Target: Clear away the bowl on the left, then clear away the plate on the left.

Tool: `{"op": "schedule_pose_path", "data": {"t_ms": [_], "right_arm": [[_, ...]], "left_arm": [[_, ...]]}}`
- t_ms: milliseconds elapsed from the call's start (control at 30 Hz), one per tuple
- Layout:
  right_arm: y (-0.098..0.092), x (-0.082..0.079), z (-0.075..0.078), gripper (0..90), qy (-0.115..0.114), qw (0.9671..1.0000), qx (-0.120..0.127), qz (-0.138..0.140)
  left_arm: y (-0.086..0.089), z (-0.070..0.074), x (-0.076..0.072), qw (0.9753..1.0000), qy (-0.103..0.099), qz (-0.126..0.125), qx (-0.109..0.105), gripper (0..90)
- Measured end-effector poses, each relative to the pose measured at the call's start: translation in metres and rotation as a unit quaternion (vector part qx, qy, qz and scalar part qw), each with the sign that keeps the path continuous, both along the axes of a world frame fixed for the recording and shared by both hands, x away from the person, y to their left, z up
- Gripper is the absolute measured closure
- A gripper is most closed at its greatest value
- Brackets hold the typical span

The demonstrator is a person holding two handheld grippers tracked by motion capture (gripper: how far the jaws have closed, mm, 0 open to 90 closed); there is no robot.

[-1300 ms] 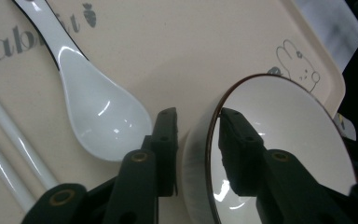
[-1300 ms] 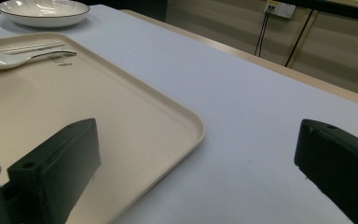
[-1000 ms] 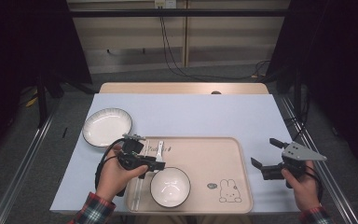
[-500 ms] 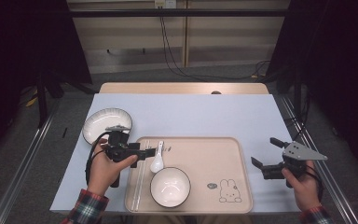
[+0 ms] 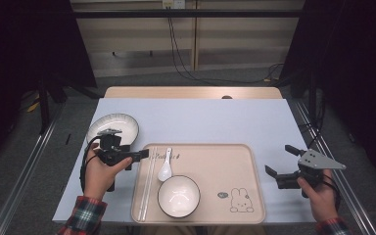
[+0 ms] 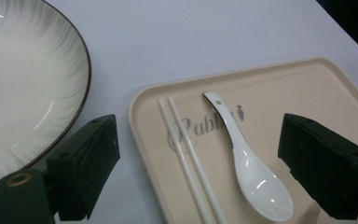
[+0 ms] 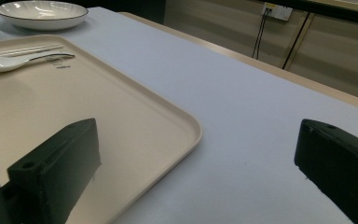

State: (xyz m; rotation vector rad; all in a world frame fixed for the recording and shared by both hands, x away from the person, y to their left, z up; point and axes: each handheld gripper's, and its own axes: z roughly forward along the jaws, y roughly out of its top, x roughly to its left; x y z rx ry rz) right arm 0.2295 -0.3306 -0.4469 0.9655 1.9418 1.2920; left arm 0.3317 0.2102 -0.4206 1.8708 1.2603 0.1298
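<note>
High view: fixed overhead, facing forward and down on the whole tabletop [image 5: 200, 117], far off.
Left gripper view: close above the tray [image 6: 307, 93] corner, looking down between its jaws.
Right gripper view: low, skimming across the tray [image 7: 121, 107].
Shared: spoon [image 6: 251, 172], chopsticks [image 6: 186, 154], plate [image 7: 42, 14].
</note>
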Motion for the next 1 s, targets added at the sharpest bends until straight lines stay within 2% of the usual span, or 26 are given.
{"op": "schedule_pose_path", "data": {"t_ms": [367,500,600,800,833,900,1000], "right_arm": [[0.001,0.001,0.000,0.0,-0.001,1.0000,0.000,-0.001],[-0.001,-0.001,0.001,0.0,0.000,1.0000,0.000,-0.002],[-0.002,-0.001,0.001,0.0,-0.003,1.0000,0.000,0.000],[-0.002,0.000,0.001,0.0,-0.002,1.0000,-0.001,-0.002],[-0.001,0.000,0.001,0.0,-0.001,1.0000,-0.001,-0.002],[-0.001,0.000,0.001,0.0,0.001,1.0000,-0.001,-0.003],[-0.001,0.000,0.001,0.0,-0.001,1.0000,-0.001,-0.003]], "left_arm": [[0.024,-0.001,0.006,0.9989,-0.003,0.046,0.010,11.5],[0.033,-0.005,0.008,0.9978,0.006,0.063,0.018,11.4],[0.038,-0.008,0.009,0.9973,0.007,0.071,0.015,11.3],[0.049,-0.014,0.012,0.9952,0.010,0.094,0.023,11.3],[0.050,-0.015,0.012,0.9943,0.008,0.105,0.017,11.3],[0.054,-0.017,0.013,0.9939,0.010,0.106,0.028,11.4],[0.060,-0.021,0.015,0.9917,0.015,0.124,0.031,11.6]]}}
